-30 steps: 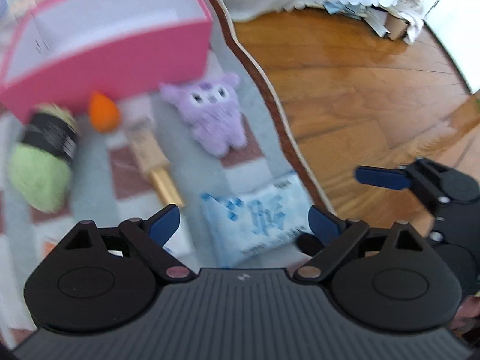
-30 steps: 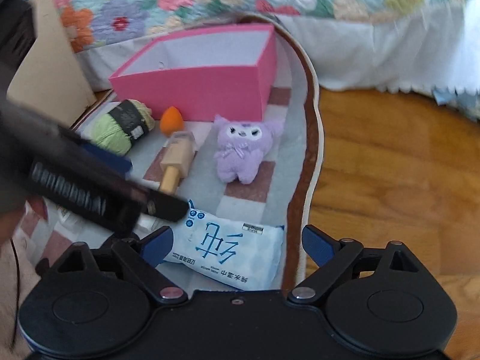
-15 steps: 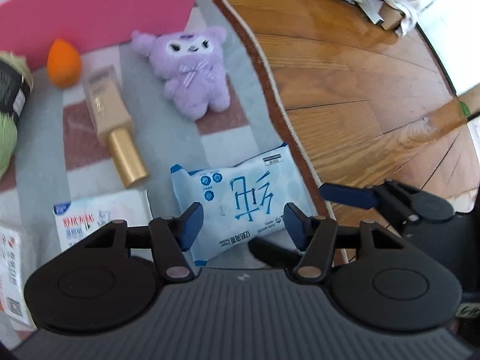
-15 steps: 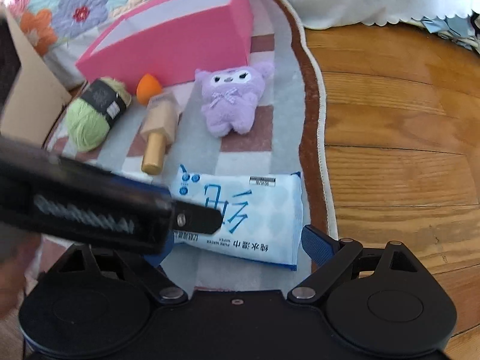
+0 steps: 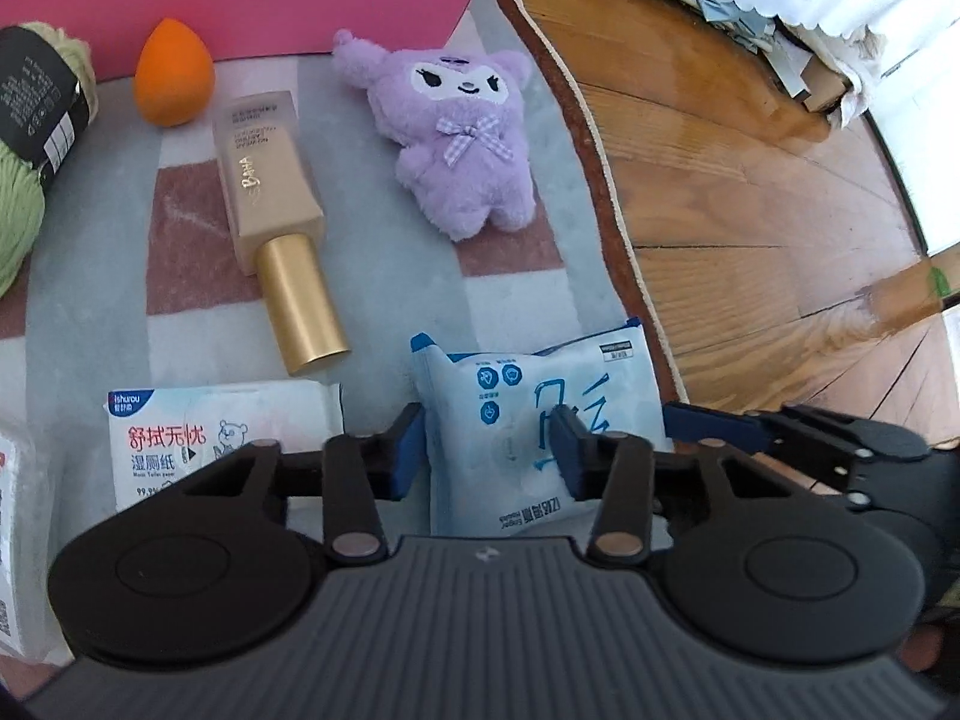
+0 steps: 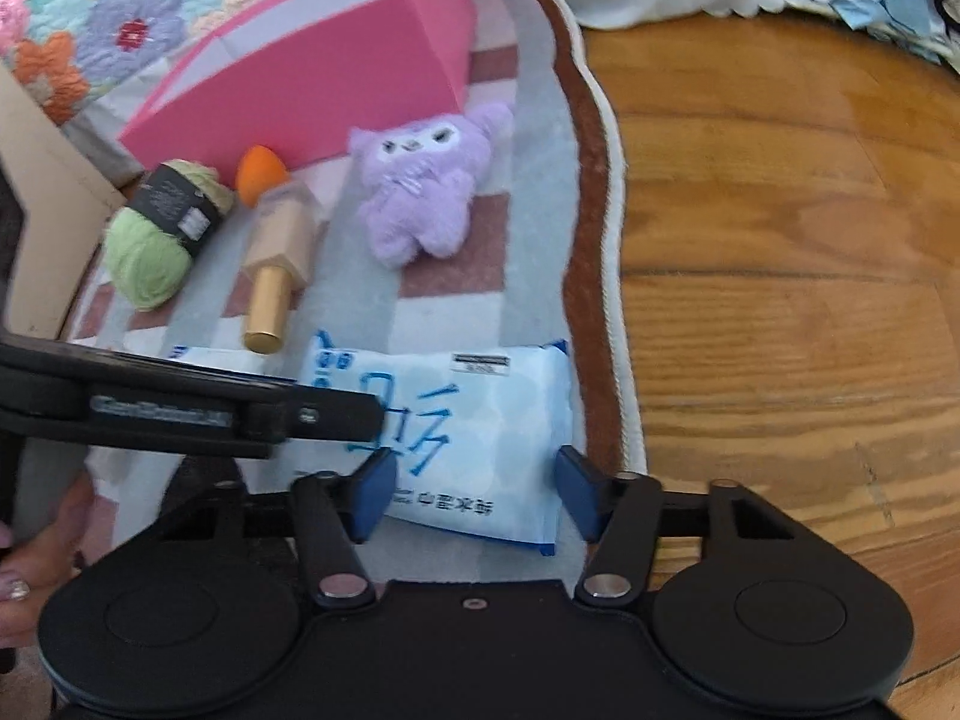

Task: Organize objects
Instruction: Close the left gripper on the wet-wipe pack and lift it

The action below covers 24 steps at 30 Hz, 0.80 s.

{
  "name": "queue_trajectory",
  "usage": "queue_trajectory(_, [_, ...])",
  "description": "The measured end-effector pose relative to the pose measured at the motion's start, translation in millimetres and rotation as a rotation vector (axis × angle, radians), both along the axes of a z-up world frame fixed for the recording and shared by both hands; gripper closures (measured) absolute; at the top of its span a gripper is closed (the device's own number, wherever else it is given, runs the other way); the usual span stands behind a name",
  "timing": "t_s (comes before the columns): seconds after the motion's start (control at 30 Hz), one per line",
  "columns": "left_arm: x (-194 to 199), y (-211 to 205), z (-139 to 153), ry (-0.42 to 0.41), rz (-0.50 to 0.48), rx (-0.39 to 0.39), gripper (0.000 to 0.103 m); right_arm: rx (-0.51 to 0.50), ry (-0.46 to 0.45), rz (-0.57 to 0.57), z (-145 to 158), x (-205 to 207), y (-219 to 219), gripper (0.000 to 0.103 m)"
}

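A pale blue wet-wipe pack (image 5: 528, 420) lies on the checked rug near its right edge; it also shows in the right wrist view (image 6: 468, 420). My left gripper (image 5: 486, 450) is low over the pack's left half, its jaws narrowed around that part, one pad on the pack's top. My right gripper (image 6: 474, 492) is open, its jaws either side of the pack's near end. A purple plush (image 5: 462, 132), a beige tube with a gold cap (image 5: 276, 204), an orange sponge (image 5: 174, 72) and green yarn (image 5: 24, 138) lie further back.
A pink box (image 6: 312, 84) stands at the rug's far end. A second white wipe pack (image 5: 210, 432) lies left of the blue one. Wood floor (image 6: 780, 240) spreads to the right. A floral quilt (image 6: 90, 18) and a cardboard panel (image 6: 36, 192) are at far left.
Both grippers have moved down and in on the blue wipe pack. The left jaws have narrowed from wide open onto its left half. The right jaws have narrowed a little.
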<state>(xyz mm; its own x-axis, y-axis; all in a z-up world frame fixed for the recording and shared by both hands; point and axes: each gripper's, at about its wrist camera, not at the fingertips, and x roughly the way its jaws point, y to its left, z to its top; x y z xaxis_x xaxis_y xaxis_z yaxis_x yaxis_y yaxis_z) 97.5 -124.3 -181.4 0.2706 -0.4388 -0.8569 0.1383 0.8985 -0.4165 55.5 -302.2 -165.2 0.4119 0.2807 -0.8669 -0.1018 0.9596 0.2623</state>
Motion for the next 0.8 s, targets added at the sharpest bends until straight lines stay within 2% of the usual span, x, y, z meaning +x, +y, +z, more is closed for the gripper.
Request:
queue_trajectory(0.1, [-3,2,1,-0.006,0.002,0.002,0.07,-0.005,0.005,-0.022,-1,-1,1,0.046])
queue_trajectory(0.23, [-8,1,0,-0.037,-0.023,0.009,0.071,-0.021,0.024,-0.028,0,-7,0,0.048])
queue_trajectory(0.33, [-8,3,0,-0.029,-0.016,-0.005,0.071,0.017,0.023,-0.069,-3,-5,-2,0.047])
queue_trajectory(0.57, [-16,-2,6,-0.014,-0.015,0.018,0.071,0.024,0.022,-0.055,0,-6,9,0.05])
queue_trajectory(0.67, [-20,8,18,0.004,0.006,0.0,0.071,0.022,0.028,-0.037,9,-10,14,0.05])
queue_trajectory(0.8, [-27,26,51,-0.025,0.021,-0.013,0.071,0.071,0.065,-0.012,31,-14,21,0.05])
